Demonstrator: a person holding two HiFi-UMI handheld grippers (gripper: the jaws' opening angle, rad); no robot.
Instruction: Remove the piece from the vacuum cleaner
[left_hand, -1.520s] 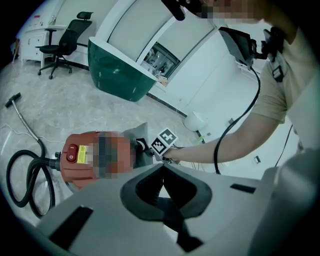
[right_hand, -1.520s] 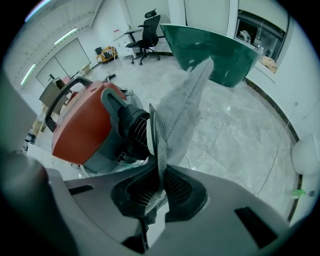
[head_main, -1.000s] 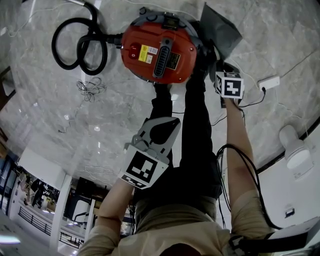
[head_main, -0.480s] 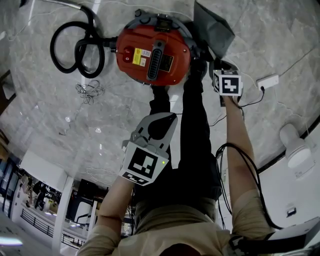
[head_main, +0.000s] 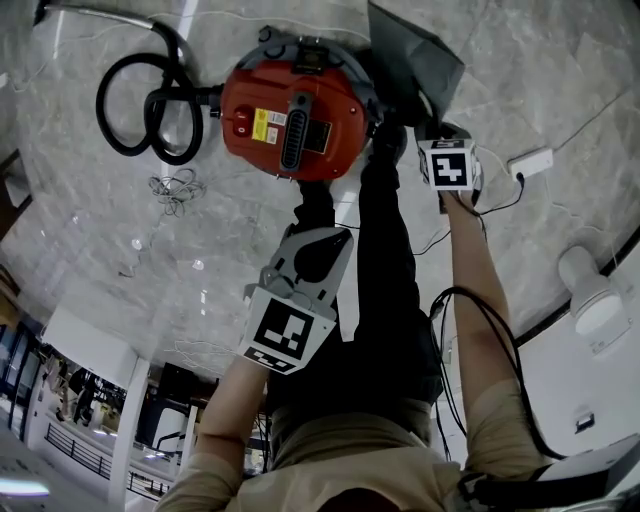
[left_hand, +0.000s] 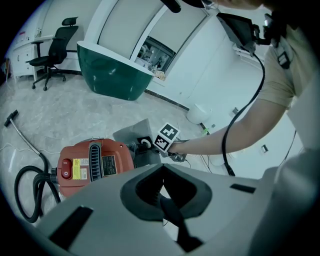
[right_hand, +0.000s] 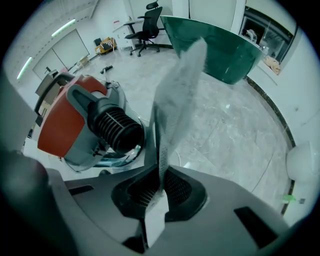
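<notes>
The red canister vacuum cleaner (head_main: 290, 120) sits on the marbled floor (head_main: 100, 230), with its black hose (head_main: 150, 105) coiled just to its left in the head view. A thin tangle of cord (head_main: 178, 182) lies on the floor below the hose.

The right gripper (right_hand: 160, 186) hangs just to the right of the vacuum cleaner and points downward. Its jaws are clamped on the lower edge of a thin grey sheet-like piece (right_hand: 177, 95). The piece stands up from the jaws, beside the vacuum cleaner's ribbed black port (right_hand: 117, 127) and apart from it. In the head view it shows as a grey flap at the vacuum cleaner's upper right.

The left gripper (left_hand: 161, 170) is nearer the person than the vacuum cleaner, over the dark trouser legs, angled down toward the machine. Its jaws are together with nothing between them.

A white power strip (head_main: 530, 160) lies on the floor well to the right of the vacuum cleaner.
</notes>
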